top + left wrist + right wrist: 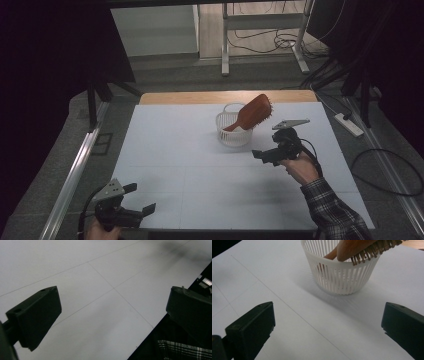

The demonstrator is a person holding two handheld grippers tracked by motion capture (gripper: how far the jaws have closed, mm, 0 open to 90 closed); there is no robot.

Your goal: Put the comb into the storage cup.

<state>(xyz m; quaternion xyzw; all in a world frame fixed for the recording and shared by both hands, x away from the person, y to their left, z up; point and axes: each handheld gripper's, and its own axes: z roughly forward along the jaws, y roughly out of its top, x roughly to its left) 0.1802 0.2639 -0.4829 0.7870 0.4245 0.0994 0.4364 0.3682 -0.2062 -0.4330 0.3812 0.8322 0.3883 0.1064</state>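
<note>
Tabletop (175,150): basket (234,131) beyond hand-held gripper (270,154)

Your table (200,175) wears a smooth, matt white sheet scored with thin seams, and bare pale wood shows along its far edge (200,96). The basket (342,275) looks like white plastic, slatted, with a dull sheen. The hairbrush (254,112) resting in it has a reddish-brown wooden back with a mild gloss, and its bristles (374,251) look like pale pins. Both your grippers, left (141,198) and right (264,156), carry matt black plastic-looking jaws. Your sleeve (332,210) is plaid cloth.
</note>
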